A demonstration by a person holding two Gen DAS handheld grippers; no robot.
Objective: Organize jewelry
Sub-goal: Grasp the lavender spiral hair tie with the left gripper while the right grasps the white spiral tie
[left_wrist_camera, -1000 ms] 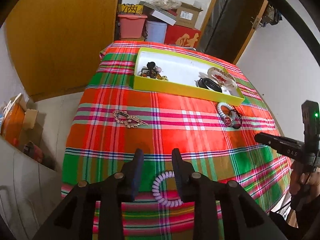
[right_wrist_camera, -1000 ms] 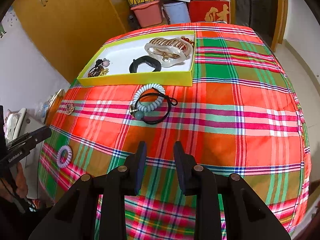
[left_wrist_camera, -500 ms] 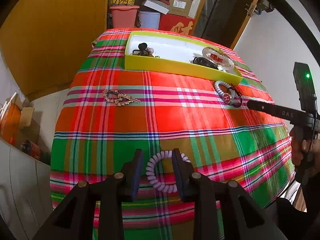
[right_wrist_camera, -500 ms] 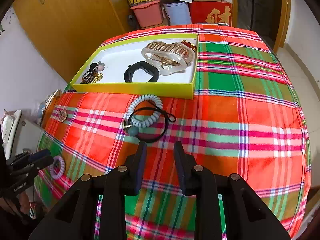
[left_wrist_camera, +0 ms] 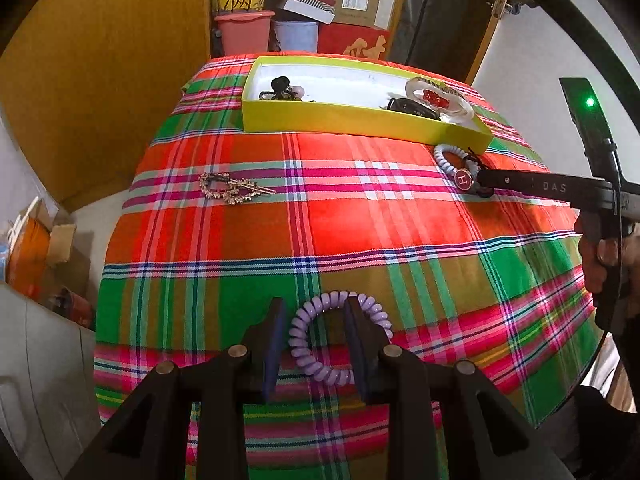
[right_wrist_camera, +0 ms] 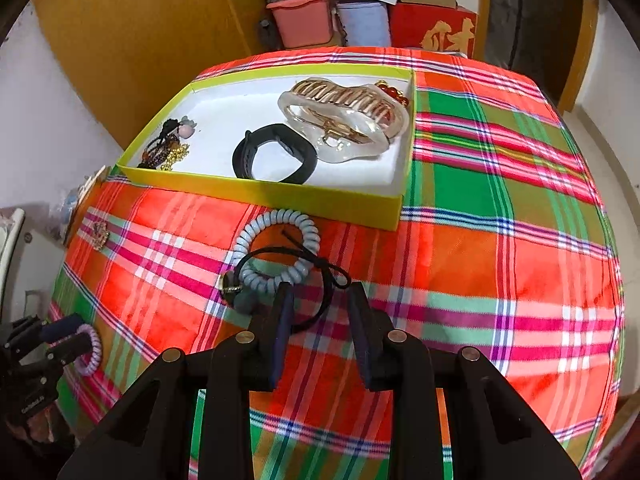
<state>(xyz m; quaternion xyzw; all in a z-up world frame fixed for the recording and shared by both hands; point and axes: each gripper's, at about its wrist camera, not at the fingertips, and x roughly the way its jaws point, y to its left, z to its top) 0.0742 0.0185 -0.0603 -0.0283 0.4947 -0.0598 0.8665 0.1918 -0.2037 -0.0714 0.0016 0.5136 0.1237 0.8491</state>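
My left gripper [left_wrist_camera: 316, 320] is open around a purple spiral hair tie [left_wrist_camera: 304, 344] lying on the plaid cloth near the table's front edge; its left side lies between the fingers. My right gripper [right_wrist_camera: 320, 308] is open, its tips at a pale blue spiral tie [right_wrist_camera: 276, 252] with a black cord [right_wrist_camera: 316, 264] and a round charm. A yellow-green tray [right_wrist_camera: 280, 196] behind holds a clear claw clip [right_wrist_camera: 344, 120], a black band [right_wrist_camera: 272, 156] and dark beaded pieces [right_wrist_camera: 168, 148]. A gold hair pin [left_wrist_camera: 232, 190] lies on the cloth at left.
The plaid tablecloth [left_wrist_camera: 360, 232] covers the table and drops off at the front and sides. Boxes, a pink bin [left_wrist_camera: 244, 32] and a red box stand behind the table. An orange door [left_wrist_camera: 100, 80] is at the left.
My left gripper has moved forward so the purple tie now sits between its fingers. My right gripper has moved forward to the pale blue tie and cord.
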